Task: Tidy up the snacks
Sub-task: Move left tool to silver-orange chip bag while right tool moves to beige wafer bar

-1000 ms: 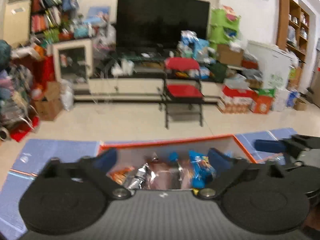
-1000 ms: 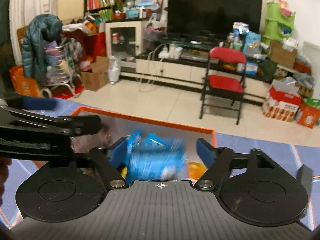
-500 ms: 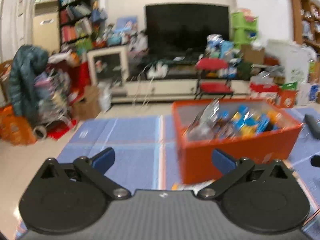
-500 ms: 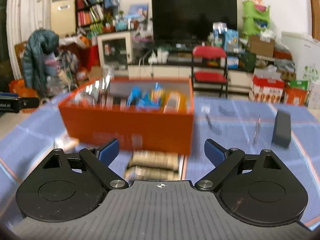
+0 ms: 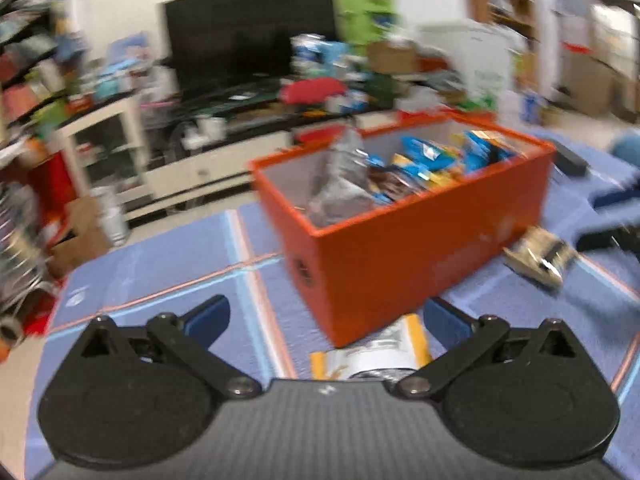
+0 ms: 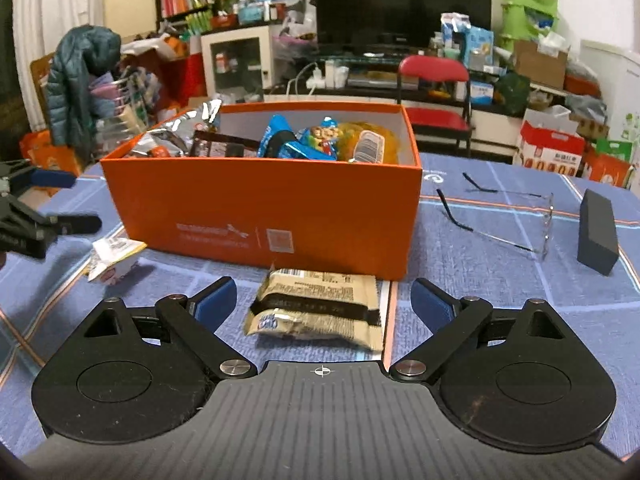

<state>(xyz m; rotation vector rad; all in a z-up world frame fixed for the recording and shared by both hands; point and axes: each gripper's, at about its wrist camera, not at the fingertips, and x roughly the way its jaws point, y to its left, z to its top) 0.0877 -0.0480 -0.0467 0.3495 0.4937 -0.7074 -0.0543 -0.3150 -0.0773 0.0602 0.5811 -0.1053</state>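
Both grippers spread, nothing pinched. Right gripper jaws just been opening, beige snack pack lying flat between them on the blue cloth, touching neither. Left gripper wide over a yellow-white packet at the corner of the orange box, which is full of snacks.

Box: orange outside, white inside. Table: blue cloth with orange-and-white lines. Front packet: beige with black bands. Block near right edge: black.
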